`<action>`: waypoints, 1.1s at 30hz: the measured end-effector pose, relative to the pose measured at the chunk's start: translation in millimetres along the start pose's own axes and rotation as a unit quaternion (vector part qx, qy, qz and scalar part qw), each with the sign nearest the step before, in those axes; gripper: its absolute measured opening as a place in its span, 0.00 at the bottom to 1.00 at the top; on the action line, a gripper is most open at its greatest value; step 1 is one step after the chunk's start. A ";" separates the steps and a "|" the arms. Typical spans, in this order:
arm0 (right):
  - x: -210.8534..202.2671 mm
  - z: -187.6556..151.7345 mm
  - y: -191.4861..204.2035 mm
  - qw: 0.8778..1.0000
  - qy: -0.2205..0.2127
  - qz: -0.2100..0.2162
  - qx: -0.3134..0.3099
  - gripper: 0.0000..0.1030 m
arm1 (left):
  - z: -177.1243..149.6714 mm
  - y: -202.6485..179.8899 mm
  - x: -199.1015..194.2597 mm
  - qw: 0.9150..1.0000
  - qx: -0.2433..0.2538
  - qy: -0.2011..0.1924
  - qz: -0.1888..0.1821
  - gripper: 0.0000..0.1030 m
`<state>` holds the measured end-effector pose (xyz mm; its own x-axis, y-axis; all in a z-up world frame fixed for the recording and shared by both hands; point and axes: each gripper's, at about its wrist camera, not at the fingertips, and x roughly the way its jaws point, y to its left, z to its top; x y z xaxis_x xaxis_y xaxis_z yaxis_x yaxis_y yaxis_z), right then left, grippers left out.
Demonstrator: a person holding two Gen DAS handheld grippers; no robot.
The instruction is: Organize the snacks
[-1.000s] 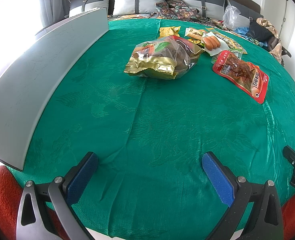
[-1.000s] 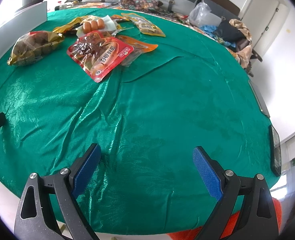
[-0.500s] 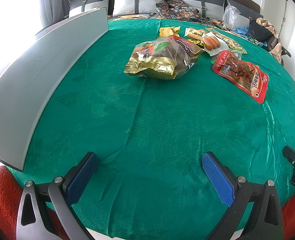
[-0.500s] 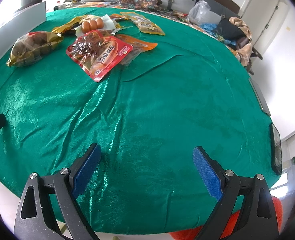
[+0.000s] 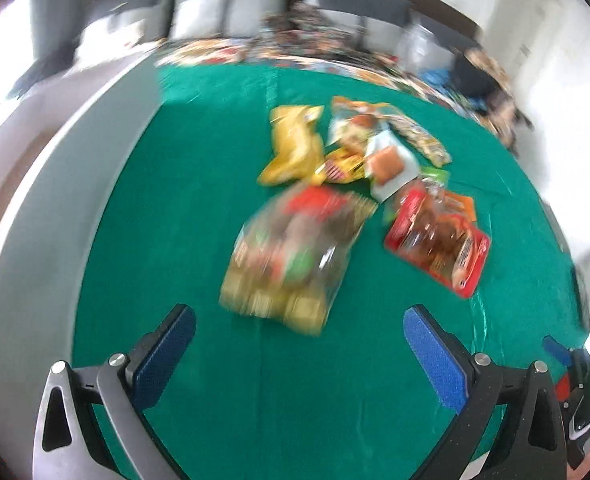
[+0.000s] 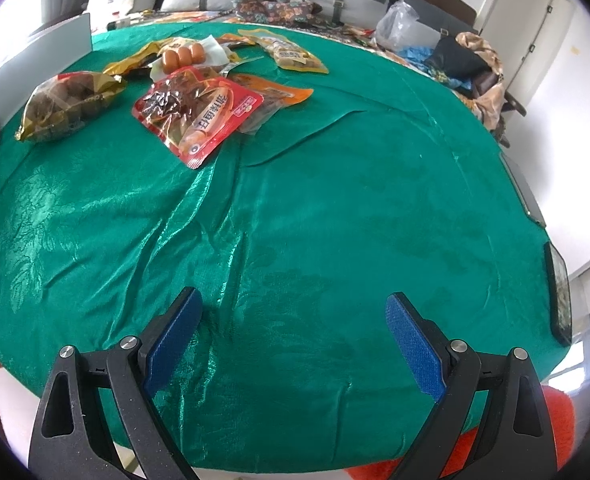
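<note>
Just ahead of the wide-open, empty left gripper [image 5: 299,334] lies a clear snack bag [image 5: 291,256], likely light, crinkly and slippery, best pinched at its gold sealed edge.

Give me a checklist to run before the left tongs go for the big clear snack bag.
1. Left tongs open: ok, jaws wide apart and empty.
2. Big bag lined up between the left jaws: ok, just ahead of them.
3. Bag free of the other snacks: cannot tell, left view is blurred; the red pack lies close beside it.
4. Right tongs out of the way: ok, open over bare cloth.
5. Left view sharp enough to aim: not ok, motion blur.
</note>
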<state>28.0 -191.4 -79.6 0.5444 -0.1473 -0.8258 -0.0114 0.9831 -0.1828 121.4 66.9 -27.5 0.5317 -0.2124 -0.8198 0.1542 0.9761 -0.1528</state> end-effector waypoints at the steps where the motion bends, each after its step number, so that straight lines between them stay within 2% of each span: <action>1: 0.0 0.1 -0.3 1.000 0.000 0.001 0.000 0.92 | 13.7 -6.4 9.0 1.000 0.028 0.009 0.009 1.00; 4: 0.5 -0.1 -1.5 1.000 0.000 0.005 0.004 0.92 | 39.9 -15.2 46.5 0.995 0.074 0.047 0.054 1.00; 6: 0.4 -0.9 -2.4 1.000 -0.002 0.008 0.006 0.92 | 45.8 -11.9 68.2 0.993 0.070 0.074 0.058 0.99; 7: 0.5 -1.5 -3.4 1.000 -0.004 0.011 0.007 0.92 | 43.8 -9.3 73.9 0.993 0.064 0.081 0.049 0.91; 8: 0.7 -2.7 -5.3 1.000 -0.006 0.017 0.012 0.92 | 41.1 -7.3 76.3 0.994 0.058 0.083 0.040 0.76; 11: 3.2 -5.7 -15.9 0.998 0.005 0.053 0.040 0.92 | 24.5 -0.2 63.6 0.997 0.036 0.059 0.030 0.68; 14: 3.7 -0.2 -27.7 0.993 0.028 0.091 0.065 0.92 | -6.4 6.0 37.9 0.999 0.003 0.047 0.017 0.66; 17: -9.3 28.2 -31.5 0.990 -0.027 0.125 0.052 0.92 | -46.9 17.1 9.0 0.998 -0.047 0.029 0.017 0.66; 18: -9.5 46.7 -30.7 0.989 -0.037 0.134 0.041 0.92 | -58.7 19.4 0.4 0.998 -0.055 0.021 0.020 0.66; 21: 4.3 105.1 -25.6 0.983 -0.041 0.176 0.030 0.92 | -83.8 25.3 -18.0 0.997 -0.074 0.003 0.029 0.66; 23: 25.8 139.5 -11.9 0.981 -0.023 0.193 0.015 0.91 | -93.1 29.8 -25.6 0.996 -0.080 -0.005 0.029 0.66; 25: 46.5 155.0 3.6 0.977 0.006 0.212 0.000 0.89 | -98.6 35.2 -28.4 0.996 -0.088 -0.013 0.025 0.67; 28: 66.0 155.6 35.8 0.963 0.076 0.258 -0.032 0.89 | -98.7 40.4 -29.3 0.996 -0.089 -0.020 0.022 0.67; 29: 62.8 153.6 40.5 0.959 0.084 0.267 -0.037 0.89 | -100.1 42.0 -31.2 0.996 -0.088 -0.023 0.021 0.67; 31: 48.4 144.2 50.4 0.934 0.123 0.332 -0.045 0.88 | -98.0 43.9 -29.5 0.995 -0.092 -0.026 0.016 0.67; 32: 38.7 141.8 53.7 0.935 0.126 0.327 -0.055 0.88 | -97.0 45.2 -29.1 0.995 -0.096 -0.026 0.014 0.67; 33: 30.3 141.8 56.4 0.943 0.120 0.304 -0.067 0.89 | -95.9 46.3 -28.9 0.994 -0.101 -0.027 0.010 0.67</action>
<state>162.8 -125.0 -39.3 0.1983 0.4022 -0.8938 -0.3750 0.8737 0.3100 33.3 122.6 -63.9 0.5778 -0.1893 -0.7939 -0.0249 0.9682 -0.2490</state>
